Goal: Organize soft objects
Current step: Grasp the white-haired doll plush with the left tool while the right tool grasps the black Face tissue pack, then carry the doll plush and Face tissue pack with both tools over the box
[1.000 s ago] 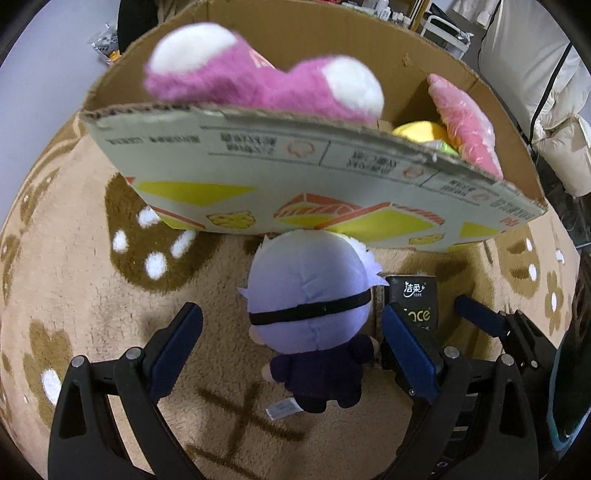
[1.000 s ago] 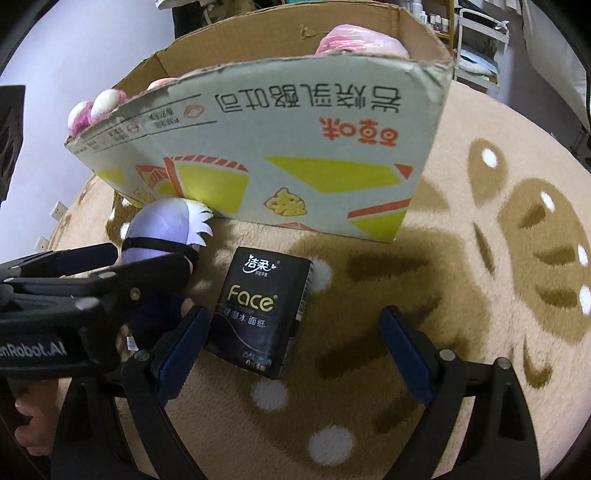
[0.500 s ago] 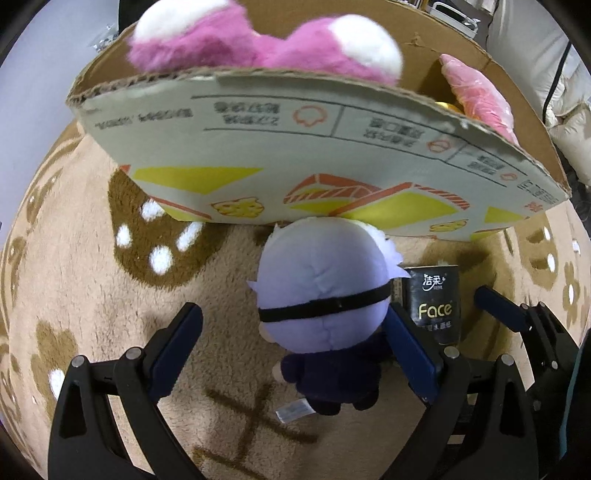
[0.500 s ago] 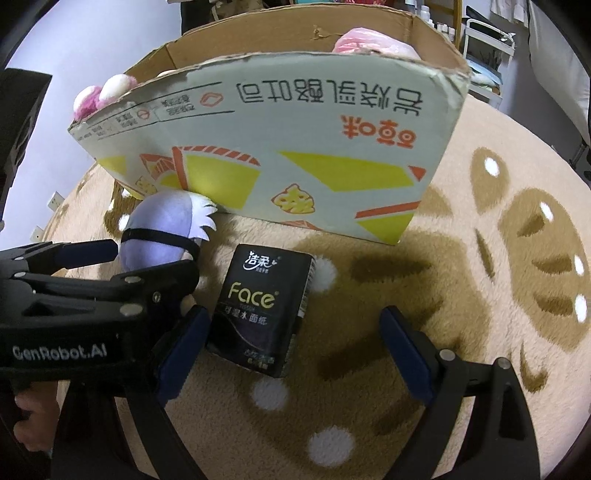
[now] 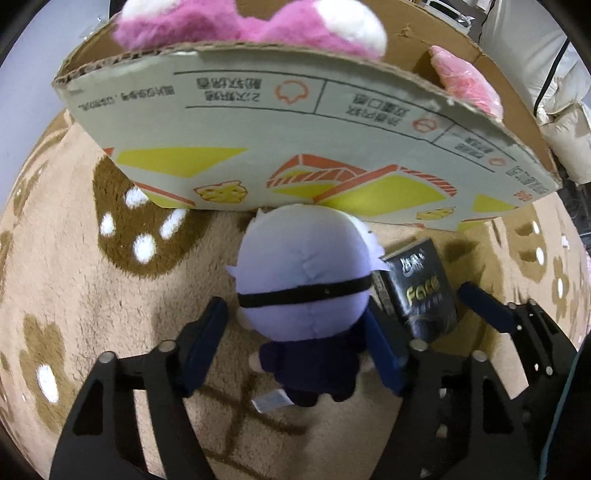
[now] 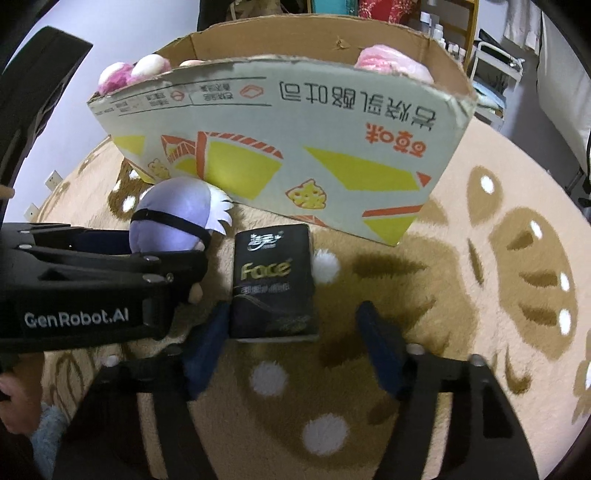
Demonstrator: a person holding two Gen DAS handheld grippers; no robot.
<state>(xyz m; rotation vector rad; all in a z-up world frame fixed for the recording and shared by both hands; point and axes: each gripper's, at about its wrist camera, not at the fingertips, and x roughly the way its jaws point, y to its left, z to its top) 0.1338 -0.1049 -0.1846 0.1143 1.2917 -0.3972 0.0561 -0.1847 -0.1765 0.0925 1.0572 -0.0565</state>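
My left gripper [image 5: 295,343] straddles the lavender-haired doll [image 5: 303,280], jaws wide; right gripper [image 6: 291,339], also wide, brackets the tissue pack [image 6: 273,280], both staged beside the cardboard box [image 6: 295,147] for loading.

Pink-and-white furry plush toy [image 5: 251,26] cut off at 12 o'clock by the frame edge, lower body hidden behind the printed cardboard box wall [image 5: 295,122]. Pale pink wrapped soft item [image 5: 465,83] mostly hidden inside the box at 1 o'clock. Face of the lilac-headed doll in dark clothes [image 5: 304,284] turned away, unseen. Small print on the black "Face" tissue pack [image 6: 273,280] blurred, unreadable.
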